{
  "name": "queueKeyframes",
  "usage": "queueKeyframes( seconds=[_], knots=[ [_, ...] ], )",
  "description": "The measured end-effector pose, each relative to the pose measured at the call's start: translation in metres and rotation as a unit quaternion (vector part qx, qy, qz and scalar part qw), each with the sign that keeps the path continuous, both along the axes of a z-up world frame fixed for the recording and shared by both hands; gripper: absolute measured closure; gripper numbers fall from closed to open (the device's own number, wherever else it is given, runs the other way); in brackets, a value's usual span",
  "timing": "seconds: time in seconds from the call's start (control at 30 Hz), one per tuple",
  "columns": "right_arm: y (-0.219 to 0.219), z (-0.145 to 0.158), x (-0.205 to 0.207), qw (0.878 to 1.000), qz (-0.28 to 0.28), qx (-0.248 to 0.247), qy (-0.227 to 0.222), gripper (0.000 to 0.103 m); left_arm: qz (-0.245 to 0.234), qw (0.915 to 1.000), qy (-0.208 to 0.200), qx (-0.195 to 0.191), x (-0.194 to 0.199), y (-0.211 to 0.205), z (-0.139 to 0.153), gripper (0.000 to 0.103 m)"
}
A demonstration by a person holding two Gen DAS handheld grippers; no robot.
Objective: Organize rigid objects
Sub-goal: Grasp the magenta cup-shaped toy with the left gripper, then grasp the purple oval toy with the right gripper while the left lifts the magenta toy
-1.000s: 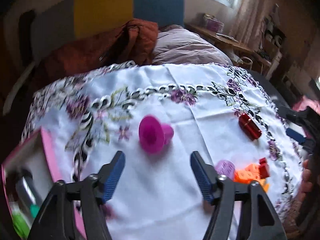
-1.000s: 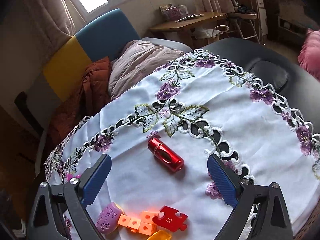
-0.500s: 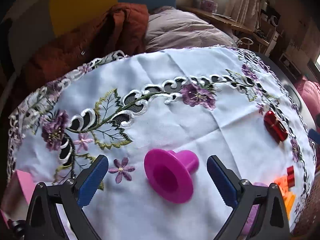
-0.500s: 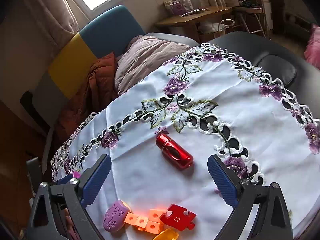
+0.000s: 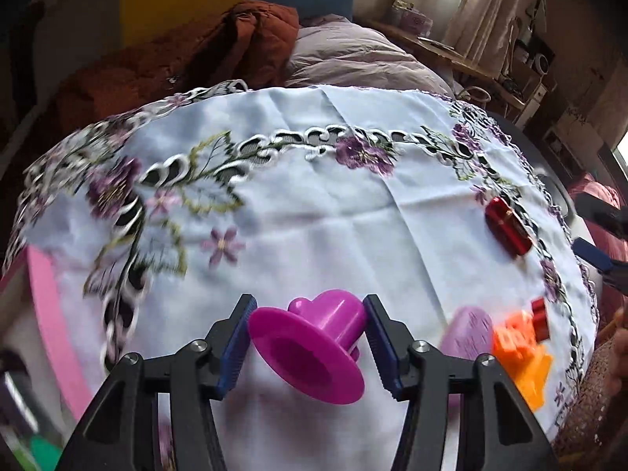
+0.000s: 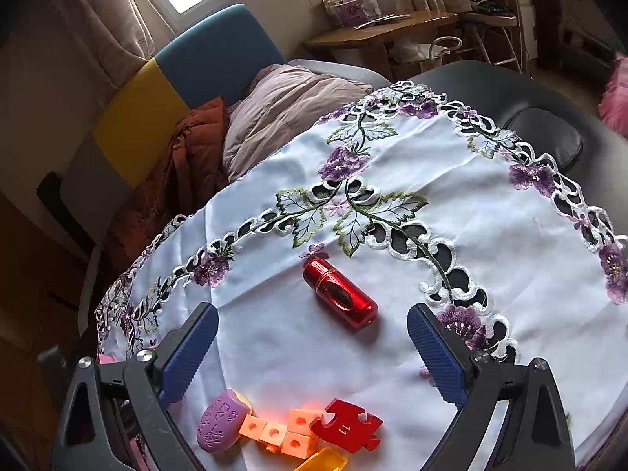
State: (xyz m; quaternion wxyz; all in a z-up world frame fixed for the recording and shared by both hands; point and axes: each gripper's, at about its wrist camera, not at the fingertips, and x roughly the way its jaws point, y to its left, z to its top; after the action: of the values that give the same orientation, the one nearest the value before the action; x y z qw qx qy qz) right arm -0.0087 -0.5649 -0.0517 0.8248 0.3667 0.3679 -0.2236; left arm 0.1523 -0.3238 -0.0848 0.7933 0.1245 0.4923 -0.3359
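Red puzzle piece (image 6: 347,426) reads "11", only legible from the right wrist. Left gripper (image 5: 308,343) fingers clamp the magenta funnel piece (image 5: 314,347); right gripper (image 6: 312,353) fingers spread wide around the red cylinder (image 6: 339,294).

My left gripper (image 5: 306,337) sits low and near with both pads pressed against the magenta flanged piece (image 5: 314,347), while my right gripper (image 6: 310,349) hangs spread wide, its pads touching nothing.
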Motion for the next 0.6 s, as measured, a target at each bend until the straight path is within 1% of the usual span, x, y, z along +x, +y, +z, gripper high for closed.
queueKeyframes(
  seconds=[0.07, 0.27, 0.33, 0.43, 0.47, 0.53, 0.6],
  knots=[
    [0.001, -0.001, 0.001, 1.000, 0.005, 0.003, 0.002, 0.005, 0.005, 0.9999, -0.002, -0.011, -0.013, 0.007, 0.006, 0.047],
    [0.009, -0.007, 0.010, 0.999, 0.038, 0.013, 0.009, 0.005, 0.008, 0.9993, -0.022, -0.029, -0.053, 0.030, 0.024, 0.047],
    [0.011, -0.010, 0.012, 0.999, 0.047, 0.023, 0.006, 0.005, 0.010, 0.9990, -0.021, -0.040, -0.065, 0.040, 0.028, 0.047],
    [0.019, -0.014, 0.020, 0.996, 0.079, 0.036, 0.010, 0.005, 0.014, 0.9984, -0.027, -0.047, -0.080, 0.052, 0.033, 0.047],
    [0.024, -0.014, 0.023, 0.995, 0.091, 0.028, 0.014, 0.005, 0.016, 0.9983, -0.026, -0.050, -0.084, 0.057, 0.034, 0.047],
    [0.028, -0.010, 0.024, 0.995, 0.094, 0.009, 0.016, 0.005, 0.022, 0.9980, -0.022, -0.056, -0.092, 0.067, 0.036, 0.047],
    [0.023, -0.007, 0.019, 0.997, 0.074, 0.003, 0.004, 0.005, 0.025, 0.9975, -0.024, -0.061, -0.101, 0.077, 0.038, 0.047]
  ],
)
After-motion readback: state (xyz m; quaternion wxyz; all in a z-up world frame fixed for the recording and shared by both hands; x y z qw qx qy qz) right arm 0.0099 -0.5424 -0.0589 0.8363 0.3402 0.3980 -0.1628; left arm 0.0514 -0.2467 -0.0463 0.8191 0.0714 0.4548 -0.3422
